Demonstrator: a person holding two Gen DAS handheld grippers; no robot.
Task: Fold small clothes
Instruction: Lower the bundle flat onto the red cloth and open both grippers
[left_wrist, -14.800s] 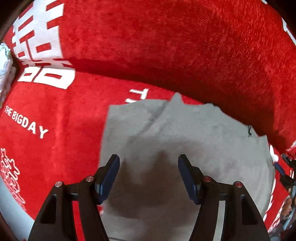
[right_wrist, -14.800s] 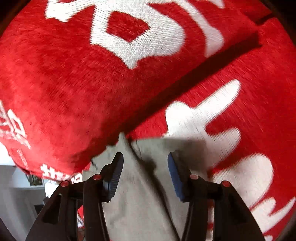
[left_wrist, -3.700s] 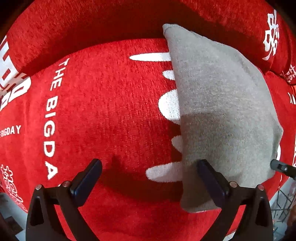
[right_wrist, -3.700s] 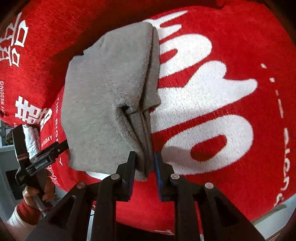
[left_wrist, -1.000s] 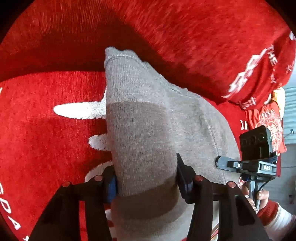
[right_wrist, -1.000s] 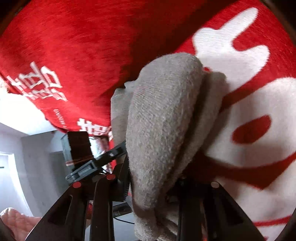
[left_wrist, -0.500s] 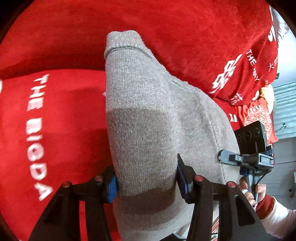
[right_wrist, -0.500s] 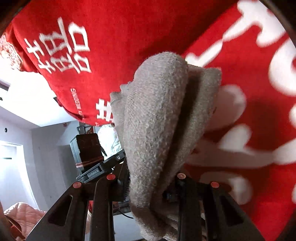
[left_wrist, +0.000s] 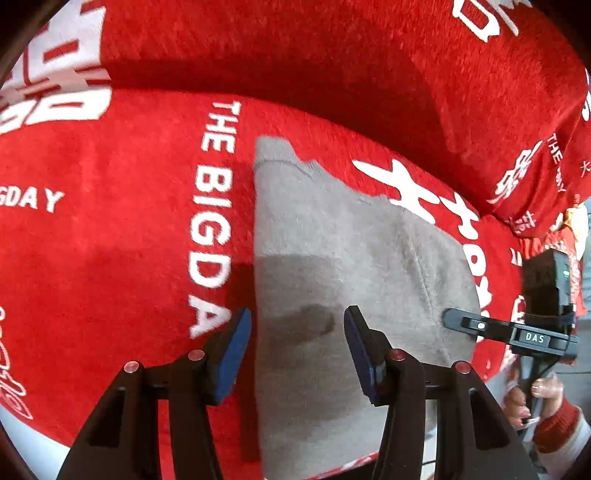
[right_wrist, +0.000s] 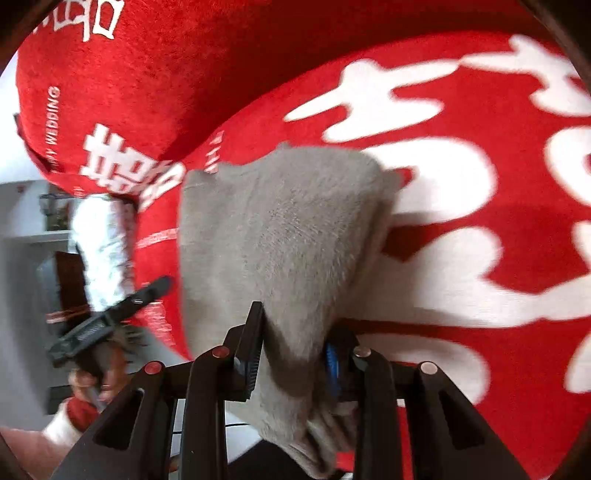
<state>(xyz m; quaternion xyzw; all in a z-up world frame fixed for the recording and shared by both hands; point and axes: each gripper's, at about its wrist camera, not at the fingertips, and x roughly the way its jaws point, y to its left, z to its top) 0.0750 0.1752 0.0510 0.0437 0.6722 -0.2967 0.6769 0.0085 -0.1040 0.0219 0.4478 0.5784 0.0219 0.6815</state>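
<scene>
the right gripper (right_wrist: 293, 345) pinches a folded grey knit garment (right_wrist: 280, 236) between its blue-padded jaws (fabric bunched thick there), over a red plush cover with white lettering (right_wrist: 461, 206). at left, the left gripper (right_wrist: 110, 317) hangs, blurred.

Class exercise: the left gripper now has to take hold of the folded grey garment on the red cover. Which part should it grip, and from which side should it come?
Probably the near left edge of the grey garment, approached from the front, where the cloth overhangs the red cover. That edge is straight and lies just inside the open left gripper. The right gripper already pinches the near right corner, so both near corners would be held.
</scene>
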